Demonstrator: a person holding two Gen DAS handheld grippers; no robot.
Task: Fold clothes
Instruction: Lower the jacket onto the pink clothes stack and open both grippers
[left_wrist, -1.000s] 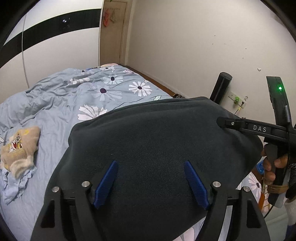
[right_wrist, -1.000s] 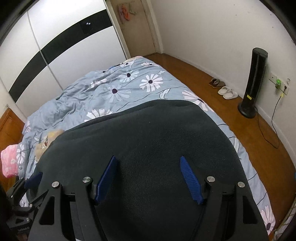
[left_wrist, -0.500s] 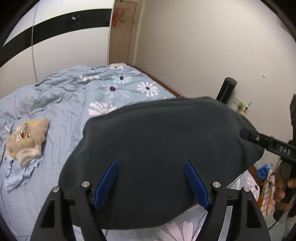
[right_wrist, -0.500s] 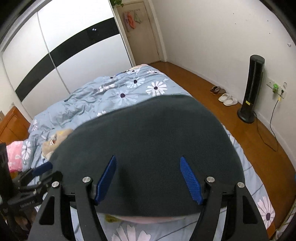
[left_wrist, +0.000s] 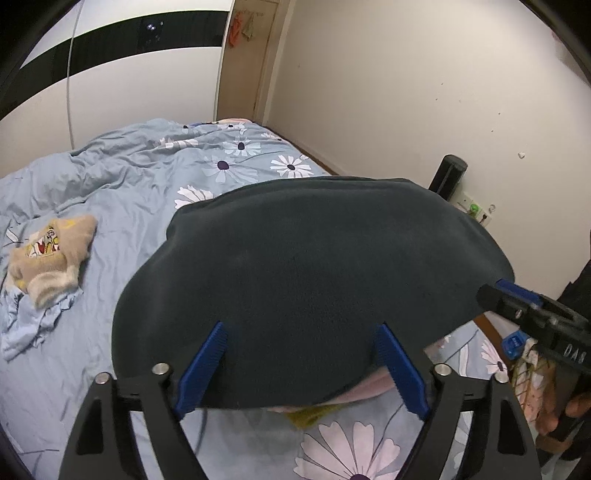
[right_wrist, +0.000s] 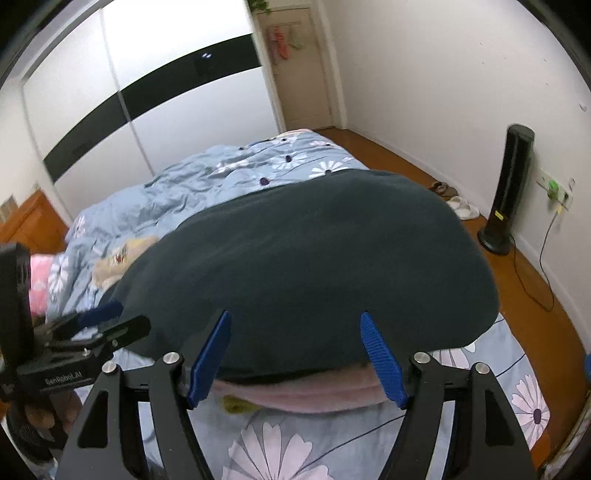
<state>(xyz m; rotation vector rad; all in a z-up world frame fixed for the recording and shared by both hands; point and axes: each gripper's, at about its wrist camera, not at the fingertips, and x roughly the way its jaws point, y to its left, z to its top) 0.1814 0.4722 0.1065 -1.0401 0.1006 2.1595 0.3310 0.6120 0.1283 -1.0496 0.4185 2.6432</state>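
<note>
One dark fleece garment (left_wrist: 314, 273) lies folded on the bed (left_wrist: 140, 192), on top of a pink layer (right_wrist: 314, 391) and a yellow scrap. Two other clothes lie apart: a beige printed top (left_wrist: 51, 254) and a pale blue piece (left_wrist: 26, 325). The left gripper (left_wrist: 303, 363) has just widened; the right gripper (right_wrist: 295, 350) has its fingers apart too, neither clamping anything.

Dim, flat indoor light, no hard shadows. Small ceiling-light glint on the wardrobe (left_wrist: 153, 26)'s black stripe. Heavy fisheye bending, black vignette corners. Right view motion-blurred, worst near the socket (right_wrist: 553, 188); left view sharper.
</note>
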